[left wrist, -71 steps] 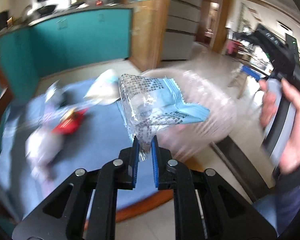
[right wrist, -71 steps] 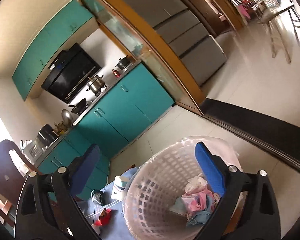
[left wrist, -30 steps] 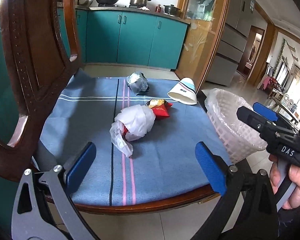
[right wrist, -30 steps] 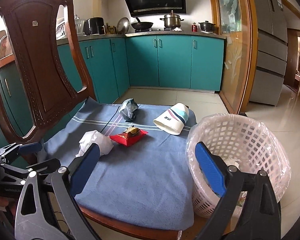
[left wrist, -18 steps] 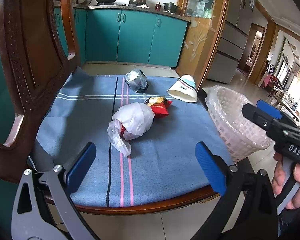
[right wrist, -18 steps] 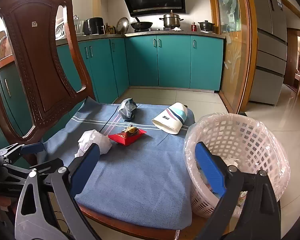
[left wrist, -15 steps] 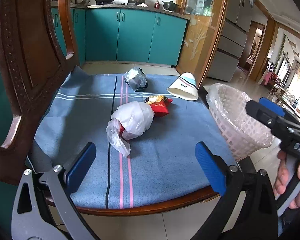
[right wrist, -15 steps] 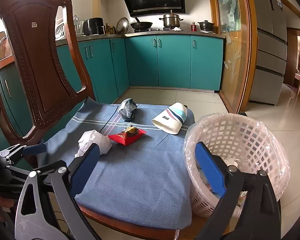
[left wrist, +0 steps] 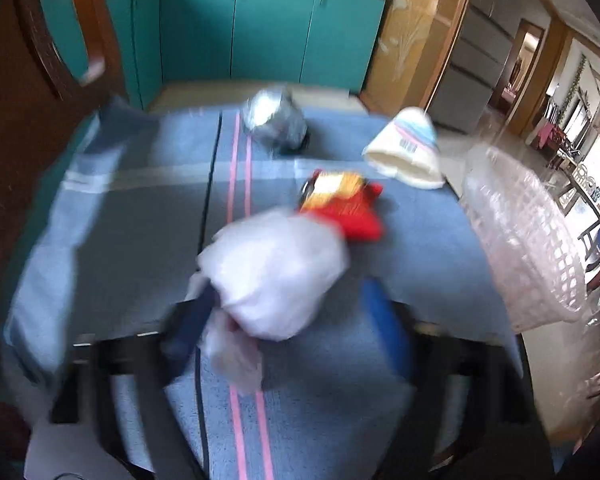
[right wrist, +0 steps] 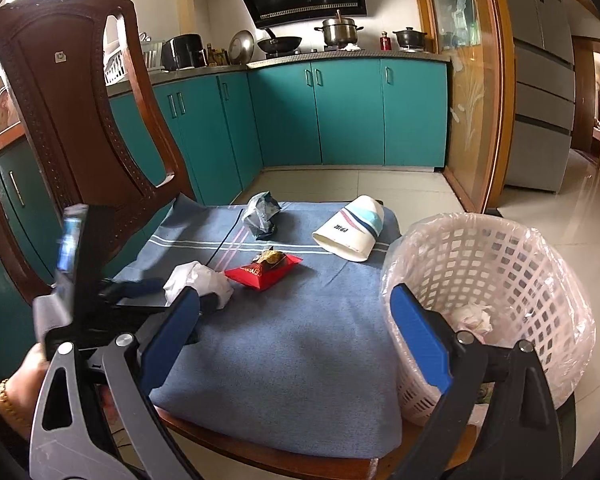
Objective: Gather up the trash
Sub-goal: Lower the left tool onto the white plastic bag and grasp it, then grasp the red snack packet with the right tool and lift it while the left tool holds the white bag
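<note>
Crumpled paper [right wrist: 470, 317] is seen inside the lined basket [right wrist: 540, 264] at the counter's [right wrist: 300, 352] right edge. The left gripper [left wrist: 288, 320] is spread around a white bag [left wrist: 276, 272]; the right gripper [right wrist: 296, 328] is held open.

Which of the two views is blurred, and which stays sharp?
Left wrist view: motion blur smears the white plastic bag, red snack packet and left claw. Right wrist view: sharp throughout, with fisheye bending at the edges; the basket reads crisply.
</note>
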`<state>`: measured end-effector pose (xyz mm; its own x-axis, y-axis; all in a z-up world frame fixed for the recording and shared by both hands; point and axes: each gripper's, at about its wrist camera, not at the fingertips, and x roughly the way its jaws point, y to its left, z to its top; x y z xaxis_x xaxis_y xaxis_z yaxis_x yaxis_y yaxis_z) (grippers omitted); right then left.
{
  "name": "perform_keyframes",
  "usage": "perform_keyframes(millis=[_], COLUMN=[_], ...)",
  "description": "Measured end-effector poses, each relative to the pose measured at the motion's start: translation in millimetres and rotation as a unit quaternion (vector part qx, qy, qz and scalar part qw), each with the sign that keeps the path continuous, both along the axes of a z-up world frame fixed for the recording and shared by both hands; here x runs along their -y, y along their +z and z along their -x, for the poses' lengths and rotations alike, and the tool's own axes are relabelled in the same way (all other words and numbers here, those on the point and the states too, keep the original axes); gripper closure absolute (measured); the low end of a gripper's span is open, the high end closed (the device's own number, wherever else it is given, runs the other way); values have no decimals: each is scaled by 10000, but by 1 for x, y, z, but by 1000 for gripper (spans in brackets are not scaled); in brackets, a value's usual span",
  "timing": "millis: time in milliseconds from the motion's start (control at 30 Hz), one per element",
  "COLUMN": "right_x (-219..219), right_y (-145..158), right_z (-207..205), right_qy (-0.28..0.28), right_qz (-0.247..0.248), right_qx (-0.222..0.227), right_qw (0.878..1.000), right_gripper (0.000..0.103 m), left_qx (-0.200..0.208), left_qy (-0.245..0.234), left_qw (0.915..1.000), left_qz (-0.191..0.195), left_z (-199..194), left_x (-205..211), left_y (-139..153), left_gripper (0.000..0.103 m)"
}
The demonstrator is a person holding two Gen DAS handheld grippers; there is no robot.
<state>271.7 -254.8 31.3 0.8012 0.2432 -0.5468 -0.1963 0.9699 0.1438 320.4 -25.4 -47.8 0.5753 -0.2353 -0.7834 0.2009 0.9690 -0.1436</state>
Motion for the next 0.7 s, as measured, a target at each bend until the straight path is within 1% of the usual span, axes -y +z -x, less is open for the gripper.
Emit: perform_keyframes(millis=[33, 67, 133, 200, 300, 400, 467, 500, 567, 667, 700], right_x=[-1, -3, -5, -9, -15, -20, -26, -31, -43, -64, -69], right_y=[-2, -3, -7, -11, -22, -34, -40, -45, -53, -67, -71], right_z=[-3, -5, -10, -16, -35, -58, -72, -83, -105, -133, -140], right_qy=[0, -3, -20, -45, -65, -148, -206, -266, -383, -576, -619], right_qz=[-18, -45, -113, -150, -383, -648, -728, -730, -758, -701, -613], right_qx=[-40, -77, -138, -223, -496, -766, -878, -951, -1109, -1396, -1484], right_qw=[10000, 10000, 9998, 9996, 9980, 9948, 9933, 9924, 9902, 9860, 9851], right_gripper=[9, 9, 9, 9, 9, 10, 14, 16, 20, 25, 30], left_qx=[-109, -167, -64, 210, 800, 1572, 1915, 2003, 2060, 1954, 1913], left_qy=[40, 76, 209, 283, 379, 527, 610, 616, 550, 567, 567], left_qw=[9999, 9998, 9996, 9986, 9944, 9841, 9777, 9761, 9754, 9774, 9780], left_qz=[-6, 49, 186, 386, 576, 636, 604, 580, 555, 575, 613], left_z=[-1, 1, 11, 29, 65, 104, 120, 124, 125, 121, 119], left_x=[-2, -6, -15, -26, -40, -51, -56, -57, -59, -61, -62], left_y=[-6, -8, 1, 24, 67, 104, 117, 119, 119, 114, 113], left_gripper=[77, 84, 91, 92, 92, 91, 91, 91, 91, 91, 91])
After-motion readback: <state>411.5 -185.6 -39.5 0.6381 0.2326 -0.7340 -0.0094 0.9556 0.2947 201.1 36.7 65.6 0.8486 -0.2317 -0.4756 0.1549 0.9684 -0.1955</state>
